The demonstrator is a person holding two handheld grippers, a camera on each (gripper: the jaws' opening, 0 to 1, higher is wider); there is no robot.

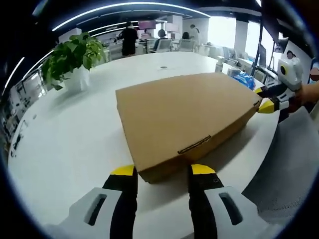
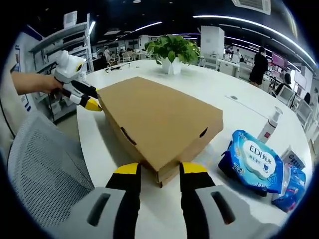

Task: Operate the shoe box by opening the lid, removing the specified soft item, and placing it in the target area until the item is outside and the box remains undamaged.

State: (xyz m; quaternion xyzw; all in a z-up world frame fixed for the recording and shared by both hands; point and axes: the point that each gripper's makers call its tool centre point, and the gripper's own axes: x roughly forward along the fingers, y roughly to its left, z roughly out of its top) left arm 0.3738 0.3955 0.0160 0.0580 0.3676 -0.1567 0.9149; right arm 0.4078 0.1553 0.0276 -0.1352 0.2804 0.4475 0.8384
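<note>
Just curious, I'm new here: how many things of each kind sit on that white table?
Brown cardboard shoe box: 1
Green potted plant in white pot: 1
Blue wet-wipe packs: 2
White pump bottle: 1
Total: 5

Bright ceiling strip lights (image 1: 124, 6), soft shadows, fisheye-bent edges (background perhaps slightly blurred)

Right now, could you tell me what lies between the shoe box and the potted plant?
Only bare white table lies between the shoe box and the potted plant, shown in the left gripper view.
</note>
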